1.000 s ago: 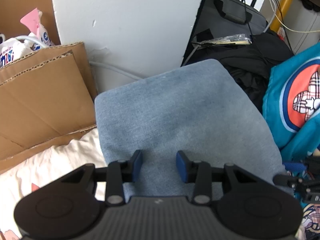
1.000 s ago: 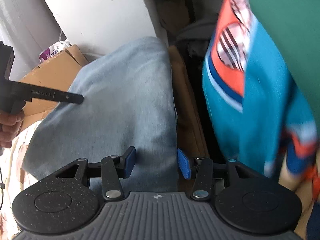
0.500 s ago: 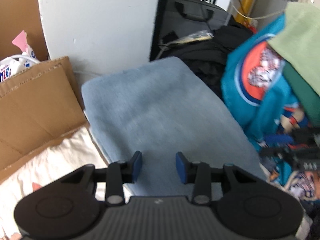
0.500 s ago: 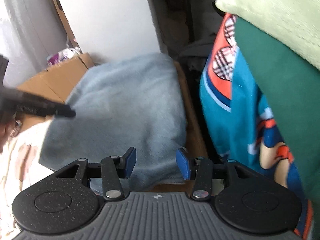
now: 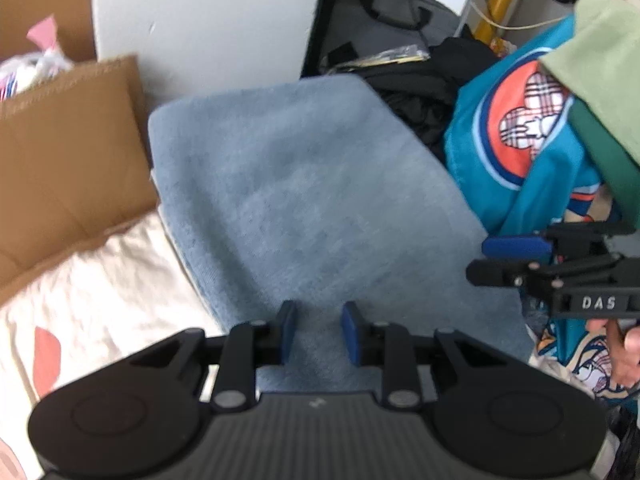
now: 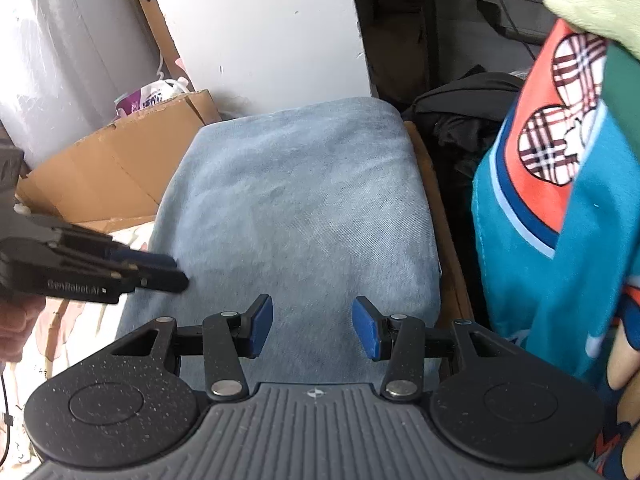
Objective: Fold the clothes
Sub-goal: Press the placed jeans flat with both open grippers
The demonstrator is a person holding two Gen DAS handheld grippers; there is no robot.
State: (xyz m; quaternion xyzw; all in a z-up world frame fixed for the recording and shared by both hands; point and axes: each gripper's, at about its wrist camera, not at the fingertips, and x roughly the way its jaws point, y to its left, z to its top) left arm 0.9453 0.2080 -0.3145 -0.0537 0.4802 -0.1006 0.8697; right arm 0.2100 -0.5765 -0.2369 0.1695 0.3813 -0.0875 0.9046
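Cardboard box [image 5: 68, 140] at far left, its flaps open, with a cream patterned sheet [image 5: 92, 300] on the near side of it. Centre: blue garment [image 5: 312, 208], already folded into a neat flat rectangle, lying against the white wall [image 5: 208, 16] with its left edge beside the cardboard and its near edge beneath both tools. Left gripper [image 5: 316, 332] hovers over the near edge of the blue garment; its blue fingers [image 5: 287, 332] are closing, a narrow gap remains, and no cloth is caught between them. Right gripper [image 6: 312, 328] is poised over the same garment nearer its right side, fingers [image 6: 366, 332] spread about halfway with nothing pinched; in the left-wrist view it appears side-on at the right margin, held by a person's hand [image 5: 624, 348]. Right of the garment: a heap of black fabric [image 5: 424, 92] at the far side, then an unfolded pile comprising a teal shirt with orange print [image 5: 516, 136], a dark green piece [image 5: 604, 152] and a pale green piece [image 5: 600, 44] on top. Judged stage: one item folded and set down; the pile at right has yet to be folded, so most of the task appears to remain, the next item probably being drawn from that pile
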